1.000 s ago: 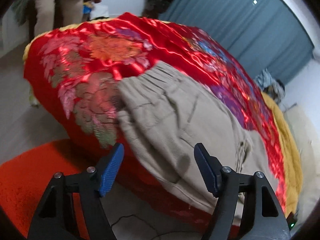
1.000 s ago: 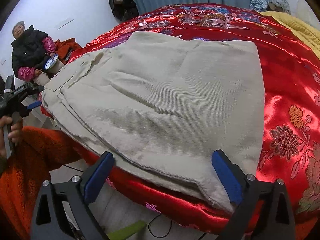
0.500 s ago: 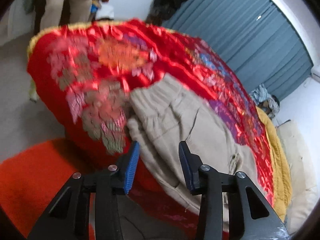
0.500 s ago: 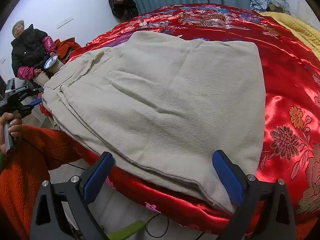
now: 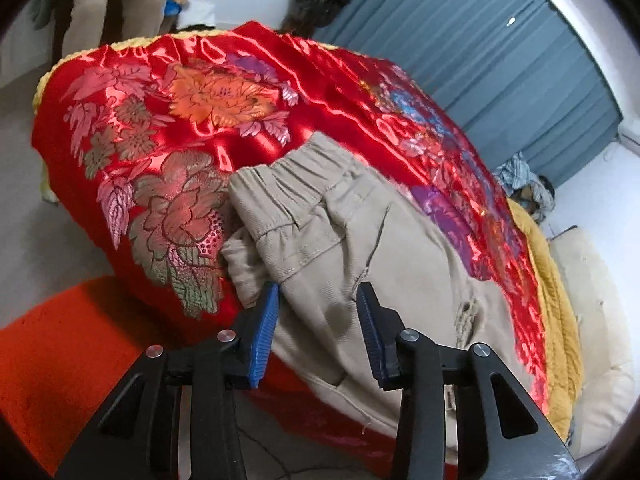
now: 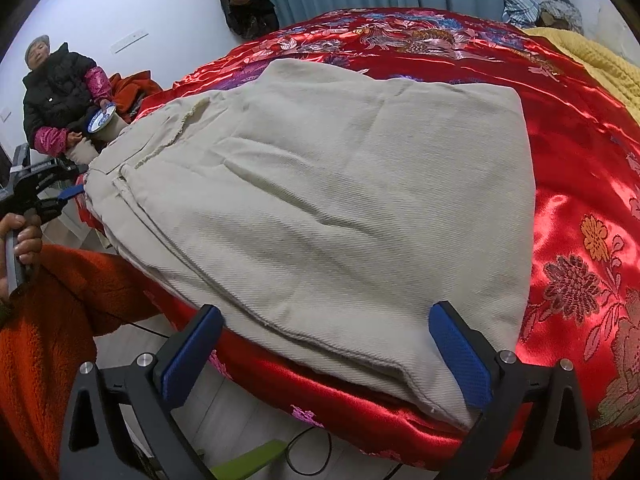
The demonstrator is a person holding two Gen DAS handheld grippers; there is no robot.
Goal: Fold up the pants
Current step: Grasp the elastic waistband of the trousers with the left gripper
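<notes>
Lying along the near edge of the red quilt (image 6: pixel 580 160), the pants (image 6: pixel 340 200) are stretched lengthwise between both grippers. The waistband (image 5: pixel 288 176) is met by the left gripper (image 5: pixel 318 336), partly closed, nothing visibly pinched. The folded leg end is faced by the right gripper (image 6: pixel 326 354), spread wide, empty.

Room's bright, even indoor light, prob from overhead. Strong white glare streaks on the red satin bedspread (image 5: pixel 248 80) in both my views. Soft shadow under the pants (image 6: pixel 320 208) edge. Left view slightly soft/blurry; right is sharp. Heavy fisheye bending, black corners at the edges.
</notes>
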